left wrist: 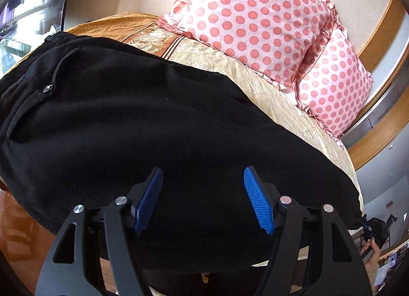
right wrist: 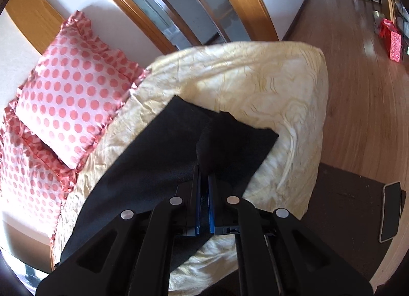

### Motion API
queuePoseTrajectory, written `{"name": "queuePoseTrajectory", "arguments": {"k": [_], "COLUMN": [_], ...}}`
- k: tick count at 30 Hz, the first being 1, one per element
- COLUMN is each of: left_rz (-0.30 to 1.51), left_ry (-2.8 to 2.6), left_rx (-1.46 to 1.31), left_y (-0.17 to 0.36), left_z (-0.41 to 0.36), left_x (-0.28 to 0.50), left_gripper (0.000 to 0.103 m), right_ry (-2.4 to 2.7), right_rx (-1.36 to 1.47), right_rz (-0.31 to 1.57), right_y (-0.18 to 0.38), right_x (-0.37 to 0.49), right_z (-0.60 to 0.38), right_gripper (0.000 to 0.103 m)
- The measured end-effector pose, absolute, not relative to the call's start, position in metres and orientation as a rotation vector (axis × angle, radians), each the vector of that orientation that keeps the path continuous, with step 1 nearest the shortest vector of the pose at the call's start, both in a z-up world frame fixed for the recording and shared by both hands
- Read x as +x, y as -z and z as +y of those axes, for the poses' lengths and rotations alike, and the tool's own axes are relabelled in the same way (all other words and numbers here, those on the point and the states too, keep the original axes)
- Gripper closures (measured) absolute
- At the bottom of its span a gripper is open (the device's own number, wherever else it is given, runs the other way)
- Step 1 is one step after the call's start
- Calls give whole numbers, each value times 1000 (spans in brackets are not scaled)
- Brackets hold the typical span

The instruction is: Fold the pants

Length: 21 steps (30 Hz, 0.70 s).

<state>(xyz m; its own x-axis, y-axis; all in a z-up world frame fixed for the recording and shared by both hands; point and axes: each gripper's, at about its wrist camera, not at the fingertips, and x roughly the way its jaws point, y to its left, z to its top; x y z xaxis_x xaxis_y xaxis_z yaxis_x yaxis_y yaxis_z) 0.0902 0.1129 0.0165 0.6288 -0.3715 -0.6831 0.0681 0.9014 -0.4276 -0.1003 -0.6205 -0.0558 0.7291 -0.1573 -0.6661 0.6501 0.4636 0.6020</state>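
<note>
Black pants point(left wrist: 127, 117) lie spread across the bed, with the waistband and a metal button point(left wrist: 47, 88) at the left of the left wrist view. My left gripper point(left wrist: 203, 170) hovers over the middle of the pants. Its blue pads point(left wrist: 258, 201) stand wide apart with nothing pinched between them. In the right wrist view the pants point(right wrist: 153, 163) run up to their leg end point(right wrist: 242, 142) on the quilt. My right gripper point(right wrist: 204, 172) is shut on a raised fold of the black fabric near that end.
Two pink polka-dot pillows point(left wrist: 255, 20) point(right wrist: 71, 96) lean at the head of the bed. A cream-gold quilt point(right wrist: 255, 86) covers the bed. Wooden floor point(right wrist: 358, 91), a dark mat point(right wrist: 345, 206) with a flat phone-like object point(right wrist: 391, 211) and a red bag point(right wrist: 395, 45) lie beyond it.
</note>
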Motion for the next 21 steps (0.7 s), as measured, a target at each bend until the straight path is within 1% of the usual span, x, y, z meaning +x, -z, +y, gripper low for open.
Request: {"name": "queuePoseTrajectory", "arguments": {"k": [1, 2, 4, 5, 8, 10, 11, 13, 14, 15, 16, 21], "left_rz": [860, 859, 856, 852, 835, 827, 827, 826, 822, 816, 809, 774], "left_ry": [265, 272, 282, 286, 304, 318, 322, 328, 329, 332, 335, 321], "left_rx": [-378, -373, -360, -355, -351, -362, -368, -384, -387, -391, -394, -385], "left_y": [-17, -17, -17, -17, -17, -17, -17, -15, -15, -16, -17, -20], "left_z": [112, 111, 109, 109, 106, 104, 103, 102, 101, 102, 101, 106], "left_x": [90, 90, 89, 88, 86, 86, 85, 85, 83, 82, 80, 68], "left_gripper": [33, 31, 27, 26, 21, 17, 16, 16, 16, 16, 15, 13], "right_ry": [540, 552, 581, 596, 498, 260, 133, -191, -317, -457, -527, -766], "right_rx": [980, 980, 949, 913, 844, 843, 852, 922, 963, 997, 1013, 972], "right_rz": [580, 575, 549, 522, 455, 451, 471, 525, 554, 605, 629, 802], "right_y": [55, 51, 40, 30, 8, 2, 2, 11, 17, 25, 29, 44], "right_x": [-104, -110, -123, -131, -142, -132, -123, -97, -85, -68, -59, -17], "right_z": [-621, -620, -617, -611, -590, -563, -548, -509, -491, -464, -448, -358], "right_gripper": [83, 75, 39, 34, 34, 36, 36, 45, 46, 51, 52, 53]}}
